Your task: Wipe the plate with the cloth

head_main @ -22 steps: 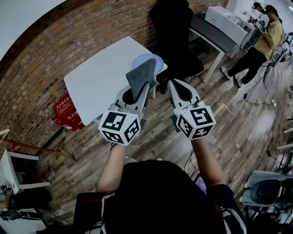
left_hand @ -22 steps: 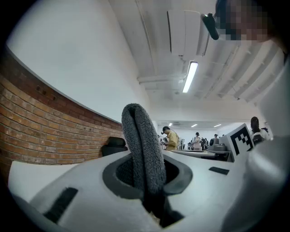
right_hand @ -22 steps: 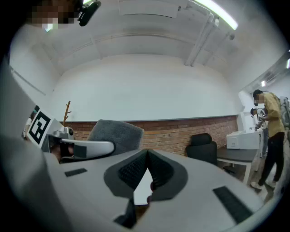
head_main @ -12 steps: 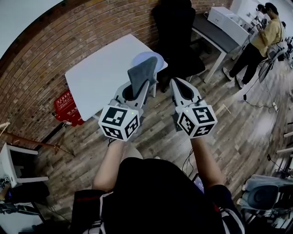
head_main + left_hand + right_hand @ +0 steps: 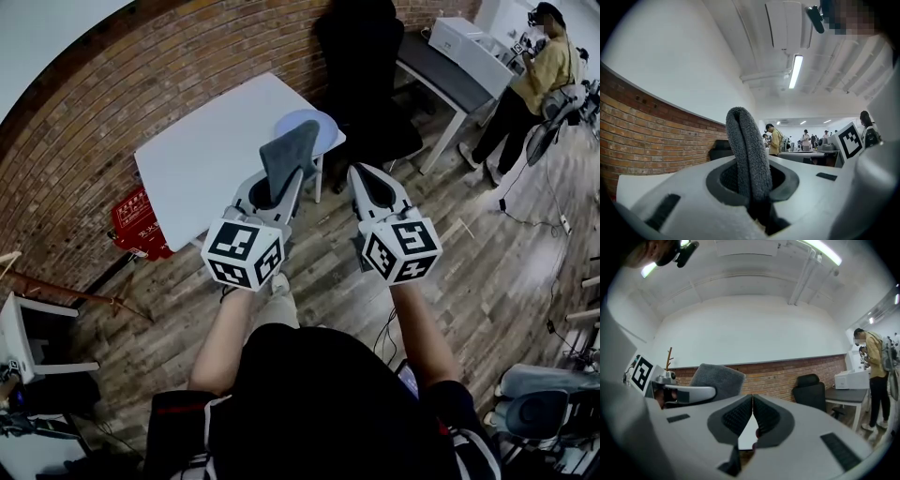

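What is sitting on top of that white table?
On the table, a pale blue plate lies near its corner. The grey cloth, held up in the left gripper, hides part of the plate and some tabletop.

From above the person's shoulders the head camera looks steeply down on the left tool (image 5: 284, 183) and right tool (image 5: 362, 176), with the white counter (image 5: 206, 159) beyond them. Each tool's camera sits close behind its own jaws, tilted up toward the ceiling (image 5: 740, 47). The right one faces the brick wall (image 5: 787, 376) and black chair (image 5: 811, 390), both shared with the head view, and catches the left tool at its left edge.
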Demonstrator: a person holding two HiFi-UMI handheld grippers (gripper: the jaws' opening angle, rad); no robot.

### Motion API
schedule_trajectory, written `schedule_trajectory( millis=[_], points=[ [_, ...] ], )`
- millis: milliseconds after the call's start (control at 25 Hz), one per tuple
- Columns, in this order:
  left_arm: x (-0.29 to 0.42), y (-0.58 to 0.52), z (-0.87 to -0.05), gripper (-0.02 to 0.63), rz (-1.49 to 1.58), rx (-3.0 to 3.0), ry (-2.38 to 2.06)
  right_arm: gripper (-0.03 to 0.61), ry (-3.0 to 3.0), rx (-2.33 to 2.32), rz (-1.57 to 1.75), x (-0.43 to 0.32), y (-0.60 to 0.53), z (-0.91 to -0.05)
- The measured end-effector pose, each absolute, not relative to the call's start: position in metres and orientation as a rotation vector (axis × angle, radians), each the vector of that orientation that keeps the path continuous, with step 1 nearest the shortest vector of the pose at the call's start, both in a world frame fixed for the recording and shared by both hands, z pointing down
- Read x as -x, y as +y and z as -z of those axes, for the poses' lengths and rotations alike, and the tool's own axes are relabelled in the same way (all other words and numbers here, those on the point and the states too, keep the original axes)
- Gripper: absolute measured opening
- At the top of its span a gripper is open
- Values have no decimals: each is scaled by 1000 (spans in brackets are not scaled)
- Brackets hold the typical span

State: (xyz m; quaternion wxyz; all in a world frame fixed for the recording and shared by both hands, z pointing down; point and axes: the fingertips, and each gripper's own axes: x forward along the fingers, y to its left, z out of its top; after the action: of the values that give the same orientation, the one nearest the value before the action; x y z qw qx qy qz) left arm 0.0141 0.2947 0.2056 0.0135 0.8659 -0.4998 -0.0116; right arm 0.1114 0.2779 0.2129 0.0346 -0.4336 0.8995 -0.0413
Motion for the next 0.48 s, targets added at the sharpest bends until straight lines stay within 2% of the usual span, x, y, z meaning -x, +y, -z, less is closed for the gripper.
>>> schedule_trajectory(
  millis=[480],
  points=[
    [2,245,-207,61,76,-2668,-1525,31,2779,1332,148,-93,227,-217]
  ],
)
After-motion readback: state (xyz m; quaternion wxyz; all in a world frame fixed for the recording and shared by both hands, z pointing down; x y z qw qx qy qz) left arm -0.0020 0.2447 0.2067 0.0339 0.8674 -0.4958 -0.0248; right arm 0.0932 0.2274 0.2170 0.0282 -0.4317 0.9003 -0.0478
